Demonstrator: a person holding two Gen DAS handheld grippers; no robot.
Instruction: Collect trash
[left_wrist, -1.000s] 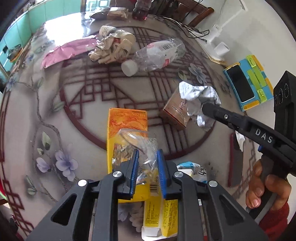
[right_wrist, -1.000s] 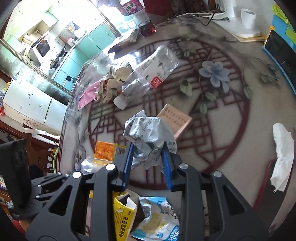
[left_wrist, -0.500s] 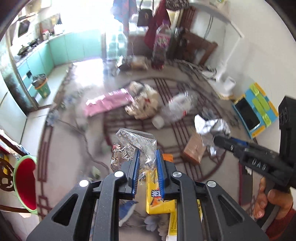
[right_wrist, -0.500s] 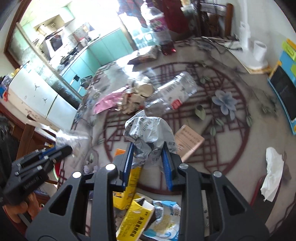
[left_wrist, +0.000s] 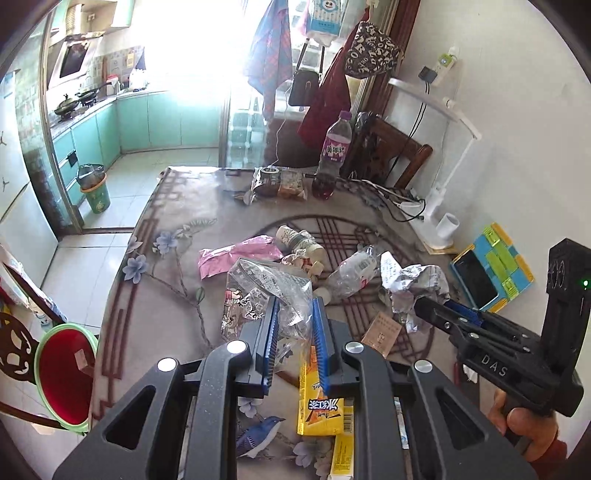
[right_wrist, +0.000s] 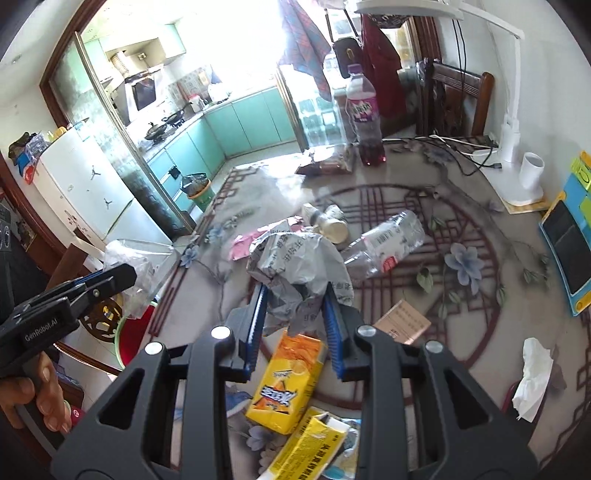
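Clear crinkled plastic, printed with small cartoon figures, is what the left claw (left_wrist: 293, 332) pinches: a thin wrapper (left_wrist: 264, 291) caught low between the pressed-together blue ribbed pads, its loose upper part billowing free above the desk (left_wrist: 173, 295). It hangs clear of the surface, most likely so it can be carried to the red bucket with a green rim (left_wrist: 64, 373) that stands on the floor at the near left. The right claw (right_wrist: 295, 325) pinches a crumpled sheet of silvery printed paper (right_wrist: 299, 266), stiff enough to hold sharp creases and keep the pads somewhat apart. Both loads are light and limp, so a grip near the base seems enough.

On the desk below lie the rest: an orange-yellow carton (right_wrist: 288, 384) flat at the near edge, a squashed clear bottle (right_wrist: 388, 240) on its side farther off, a pink foil wrapper (left_wrist: 236, 254) to its left, and a small tan card box (right_wrist: 402, 321). A white tissue (right_wrist: 533, 380) sits at the near right.
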